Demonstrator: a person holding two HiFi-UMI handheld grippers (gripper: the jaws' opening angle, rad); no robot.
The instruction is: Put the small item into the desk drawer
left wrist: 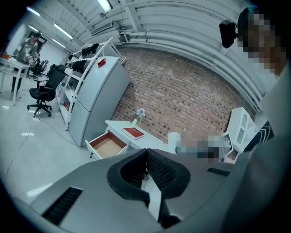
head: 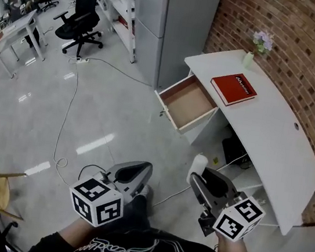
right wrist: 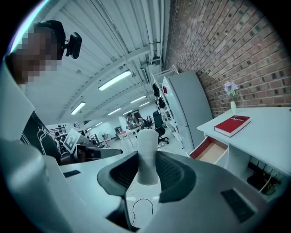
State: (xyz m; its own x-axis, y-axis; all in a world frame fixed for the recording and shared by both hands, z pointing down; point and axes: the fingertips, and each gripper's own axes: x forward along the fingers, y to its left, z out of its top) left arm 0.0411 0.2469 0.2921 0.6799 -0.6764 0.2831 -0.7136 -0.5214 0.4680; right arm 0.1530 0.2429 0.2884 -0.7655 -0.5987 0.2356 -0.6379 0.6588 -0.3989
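The right claw [right wrist: 148, 164] is gripping a white tube [right wrist: 146, 152] well apart from the desk's [head: 274, 131] open drawer [head: 188, 103], while the left claw [left wrist: 146, 152] is hanging closed, empty.

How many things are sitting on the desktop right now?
2: a red book just behind the open drawer, and a small vase of flowers at the far end of the desk. Nothing there looks hidden.

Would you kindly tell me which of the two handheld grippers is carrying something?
The right gripper: its jaws clamp a small white cylindrical item, whereas the left gripper has its jaws shut together with nothing between them.
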